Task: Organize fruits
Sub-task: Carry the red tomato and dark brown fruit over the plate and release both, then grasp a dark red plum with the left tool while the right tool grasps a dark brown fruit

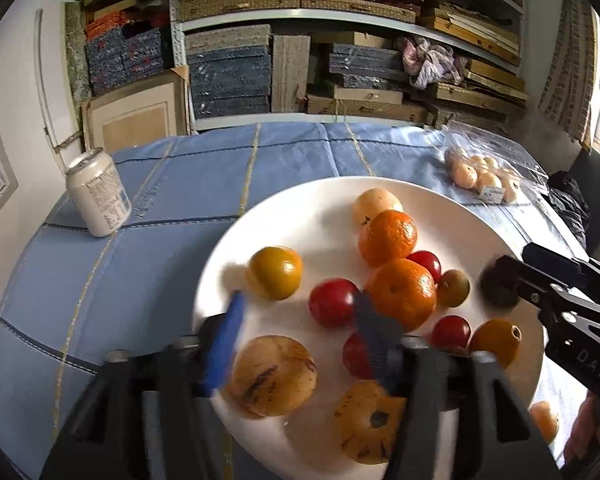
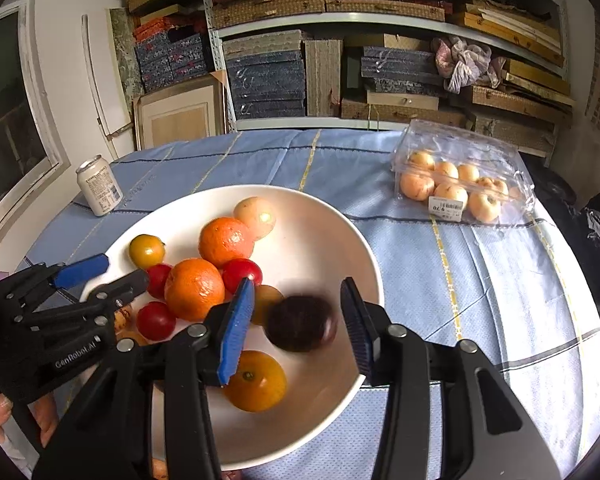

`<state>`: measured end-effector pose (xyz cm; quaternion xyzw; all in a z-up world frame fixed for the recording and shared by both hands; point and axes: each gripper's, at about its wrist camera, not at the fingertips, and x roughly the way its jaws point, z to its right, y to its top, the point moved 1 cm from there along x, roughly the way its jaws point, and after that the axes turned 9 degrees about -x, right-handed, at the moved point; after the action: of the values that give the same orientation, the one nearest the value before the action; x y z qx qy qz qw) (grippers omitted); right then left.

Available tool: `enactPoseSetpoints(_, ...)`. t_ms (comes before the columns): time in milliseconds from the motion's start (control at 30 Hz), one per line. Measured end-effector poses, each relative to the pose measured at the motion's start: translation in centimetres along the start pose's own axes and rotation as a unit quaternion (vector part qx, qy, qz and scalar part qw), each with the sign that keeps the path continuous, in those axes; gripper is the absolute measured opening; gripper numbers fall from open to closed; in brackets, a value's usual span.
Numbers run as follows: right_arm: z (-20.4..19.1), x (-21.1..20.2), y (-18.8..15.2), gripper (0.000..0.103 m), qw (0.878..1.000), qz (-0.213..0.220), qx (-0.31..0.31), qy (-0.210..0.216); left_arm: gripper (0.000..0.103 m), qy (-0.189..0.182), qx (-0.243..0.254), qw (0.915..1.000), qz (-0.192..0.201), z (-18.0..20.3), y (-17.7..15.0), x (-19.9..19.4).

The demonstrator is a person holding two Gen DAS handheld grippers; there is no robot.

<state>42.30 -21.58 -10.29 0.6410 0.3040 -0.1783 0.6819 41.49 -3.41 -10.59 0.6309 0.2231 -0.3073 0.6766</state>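
A white plate (image 1: pixel 300 208) (image 2: pixel 340 232) on the blue cloth holds several fruits: two mandarins (image 1: pixel 402 292) (image 2: pixel 194 288), red tomatoes (image 1: pixel 332 302) (image 2: pixel 156 320), yellow-orange fruits (image 1: pixel 275 272) (image 2: pixel 147 250) and striped yellow fruits (image 1: pixel 274 374). A dark purple fruit (image 2: pixel 302 322) (image 1: pixel 498 284), blurred, lies between the fingers of my open right gripper (image 2: pixel 296 320) (image 1: pixel 512 280), apart from both pads. My left gripper (image 1: pixel 300 312) (image 2: pixel 100 276) is open and empty over the plate's near-left side.
A white drink can (image 1: pixel 98 194) (image 2: pixel 99 190) stands at the table's far left. A clear plastic box of pale fruits (image 2: pixel 460 184) (image 1: pixel 484 178) lies at the far right. Shelves stacked with boxes (image 1: pixel 300 60) stand behind the table. One orange fruit (image 1: pixel 544 420) lies off the plate.
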Motion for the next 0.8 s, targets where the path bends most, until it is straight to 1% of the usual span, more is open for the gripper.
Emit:
enactPoseSetpoints(33,0.1,-0.3,0.1,0.048,1.0,0.005,0.001,0.0,0.071,-0.001,-0.008,1.0,0.004,-0.3,0.2,-0.3)
enactPoseSetpoints(167,0.1,-2.2,0.9,0.05,1.0,0.028,0.003,0.001,0.071,-0.022,-0.045,0.9987,0.006,-2.2,1.4,-1.7)
enactPoseSetpoints(267,-0.2,-4.8,1.8,0.052,0.998,0.059,0.004,0.008,0.071,-0.026,-0.066,0.9972,0.025,-3.7,2.5,-3.9)
enactPoseSetpoints(333,-0.7,-6.9,2.3,0.061,0.997,0.078,0.0,0.01,0.071,-0.026,-0.075,0.9961,0.039,-4.2,2.9,-5.6)
enactPoseSetpoints(400,-1.4,-9.0,2.7,0.063,0.995,0.095,-0.004,0.015,0.071,-0.025,-0.074,0.996,0.043,-4.0,2.9,-6.8)
enactPoseSetpoints(500,-2.5,-11.8,2.8,0.063,0.993,0.11,-0.016,0.029,0.071,-0.015,-0.044,0.9976,0.051,-2.9,2.0,-8.8)
enactPoseSetpoints(533,-2.9,-12.9,2.5,0.064,0.993,0.115,-0.021,0.029,0.071,-0.006,-0.028,0.9979,0.058,-2.5,1.2,-9.8)
enactPoseSetpoints(600,-3.5,-14.3,1.5,0.068,0.992,0.12,-0.028,0.027,0.072,0.002,-0.013,0.9979,0.063,-2.3,-0.2,-11.0)
enactPoseSetpoints(667,-3.7,-15.5,-0.7,0.073,0.992,0.122,-0.026,0.022,0.072,0.01,-0.004,0.998,0.062,-2.5,-2.1,-12.1)
enactPoseSetpoints(733,-3.5,-15.6,-2.9,0.073,0.993,0.11,-0.017,0.025,0.073,0.014,-0.003,0.9984,0.055,-2.9,-3.9,-13.0)
enactPoseSetpoints(800,-3.0,-15.4,-5.6,0.073,0.996,0.09,-0.004,0.025,0.073,0.013,-0.003,0.9987,0.049,-3.2,-5.4,-13.6)
